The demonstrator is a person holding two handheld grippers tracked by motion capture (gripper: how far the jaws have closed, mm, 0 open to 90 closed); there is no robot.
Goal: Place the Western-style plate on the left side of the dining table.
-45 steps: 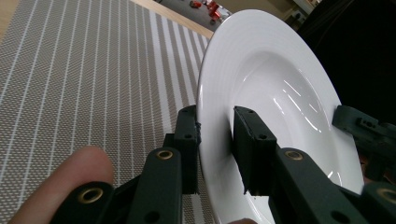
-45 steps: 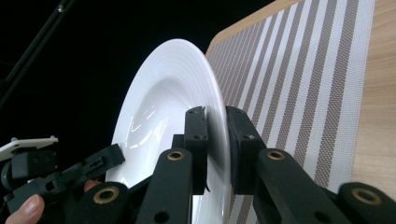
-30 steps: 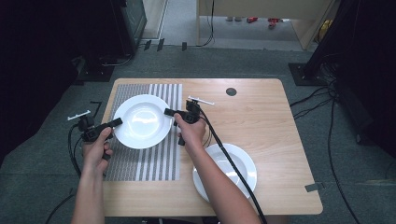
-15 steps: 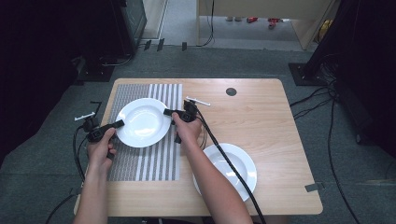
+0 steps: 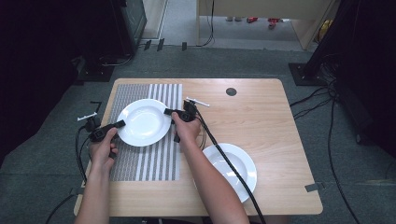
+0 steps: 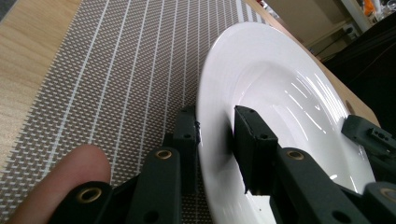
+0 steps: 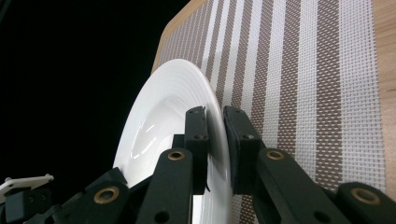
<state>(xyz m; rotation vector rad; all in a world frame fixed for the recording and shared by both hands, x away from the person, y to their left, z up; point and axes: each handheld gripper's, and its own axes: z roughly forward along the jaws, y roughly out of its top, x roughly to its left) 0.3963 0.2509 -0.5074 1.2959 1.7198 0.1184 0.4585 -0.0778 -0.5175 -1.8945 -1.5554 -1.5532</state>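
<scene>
Resting over the wooden table [image 5: 261, 121] and its striped placemat [image 5: 154, 163], white plate [image 5: 144, 122] pinched on opposite rims: left gripper [image 5: 117, 124] clamped on the near-left edge, right gripper [image 5: 169, 112] clamped on the right edge, jaws of each pressed tight on the rim. Looking most of the way through the carry, plate down over the mat's upper half, release not yet done, second plate [image 5: 231, 169] waiting near the front edge. Sitting lower and nearer than a second ago, both hands dropped with it.
</scene>
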